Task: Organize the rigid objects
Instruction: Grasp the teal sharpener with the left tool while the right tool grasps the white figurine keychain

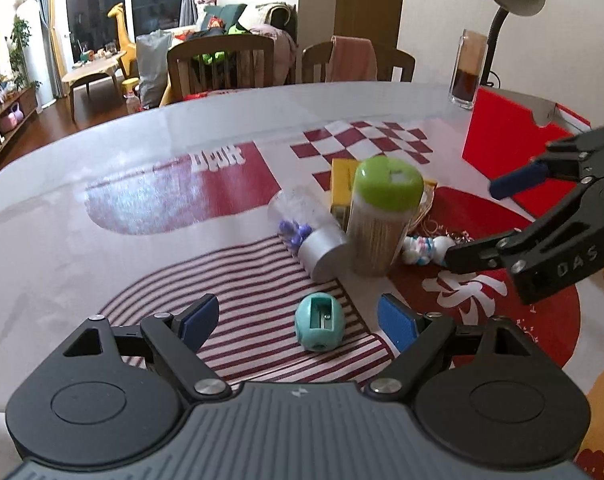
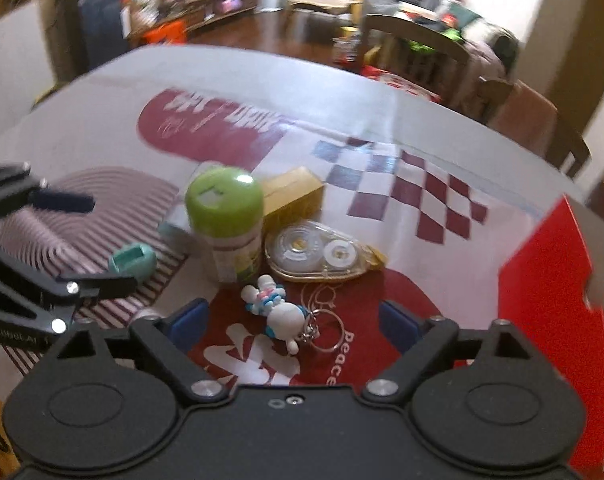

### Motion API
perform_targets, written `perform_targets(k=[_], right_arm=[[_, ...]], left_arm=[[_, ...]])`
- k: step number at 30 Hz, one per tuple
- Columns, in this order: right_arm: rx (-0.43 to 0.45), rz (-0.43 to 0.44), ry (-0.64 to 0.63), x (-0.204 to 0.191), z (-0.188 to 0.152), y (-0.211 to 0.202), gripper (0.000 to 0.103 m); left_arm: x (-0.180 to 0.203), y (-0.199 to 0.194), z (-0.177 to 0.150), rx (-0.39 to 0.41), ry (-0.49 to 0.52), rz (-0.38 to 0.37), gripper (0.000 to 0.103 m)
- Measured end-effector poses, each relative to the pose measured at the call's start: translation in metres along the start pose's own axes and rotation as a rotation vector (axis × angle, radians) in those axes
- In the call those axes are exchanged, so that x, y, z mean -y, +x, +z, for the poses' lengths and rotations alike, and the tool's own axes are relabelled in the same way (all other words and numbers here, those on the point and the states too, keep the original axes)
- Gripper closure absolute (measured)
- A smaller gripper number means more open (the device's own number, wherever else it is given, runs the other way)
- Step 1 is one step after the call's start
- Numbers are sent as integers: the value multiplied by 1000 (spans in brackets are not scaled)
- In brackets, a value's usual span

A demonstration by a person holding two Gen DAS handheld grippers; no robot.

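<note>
Nearest the left gripper (image 1: 298, 322): a teal sharpener (image 1: 319, 322), lying on the striped patch of the desk (image 1: 102, 208), squarely between the spread jaws but untouched. Nearest the right gripper (image 2: 294, 322): a white keychain (image 2: 280, 312) with its ring, likewise between wide-open jaws, nothing grasped.

Probably the reach before a pick, with each tool lined up on its own small item. Best done by lowering until the pads flank the sharpener's flat sides, not its rounded ends, then closing slowly; likely to squirt out otherwise, being smooth and egg-shaped. For the keychain, better to pinch the body, not the loose ring or chain, which would slip and dangle.

Worth minding the neighbours: green-lidded jar (image 1: 381, 220) upright just behind, a clear tube (image 1: 309, 236) lying on its side against it, a yellow box (image 2: 294, 194) beyond, and a tape dispenser (image 2: 317, 256) beside the jar. Tall jar easily toppled by a careless sweep. Red box (image 2: 553, 300) at the far right, a probable destination, though not certain.

Pose: left tool low and level, pointing across the desk toward the jar; right tool angled in from the side, seen at the right edge of the left view, jaws parted. Both close together, so some risk of collision.
</note>
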State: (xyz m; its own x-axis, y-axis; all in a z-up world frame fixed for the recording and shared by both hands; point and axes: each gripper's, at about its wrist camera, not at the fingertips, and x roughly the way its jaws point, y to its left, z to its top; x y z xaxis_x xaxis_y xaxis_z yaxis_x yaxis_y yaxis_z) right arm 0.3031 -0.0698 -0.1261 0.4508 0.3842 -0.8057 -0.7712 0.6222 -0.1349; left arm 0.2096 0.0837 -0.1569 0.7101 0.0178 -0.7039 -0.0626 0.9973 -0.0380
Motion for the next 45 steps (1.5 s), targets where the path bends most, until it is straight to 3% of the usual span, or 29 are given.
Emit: perform_targets(k=[5, 11, 13, 24, 31, 45], right_arm=[[-25, 32, -80, -9, 7, 13, 27], [-60, 83, -103, -9, 12, 28, 51], [-72, 98, -102, -8, 13, 31, 56], [-114, 166, -72, 5, 13, 42, 63], [-116, 160, 3, 11, 12, 39, 78], [-48, 70, 162, 15, -8, -9, 78]], left_arm=[[2, 9, -2, -6, 8, 4, 16], [1, 18, -3, -24, -9, -5, 17], [1, 20, -3, -28, -7, -9, 23], [4, 22, -3, -42, -2, 5, 52], [8, 21, -1, -55, -1, -3, 68], [14, 12, -1, -77, -32, -3, 73]])
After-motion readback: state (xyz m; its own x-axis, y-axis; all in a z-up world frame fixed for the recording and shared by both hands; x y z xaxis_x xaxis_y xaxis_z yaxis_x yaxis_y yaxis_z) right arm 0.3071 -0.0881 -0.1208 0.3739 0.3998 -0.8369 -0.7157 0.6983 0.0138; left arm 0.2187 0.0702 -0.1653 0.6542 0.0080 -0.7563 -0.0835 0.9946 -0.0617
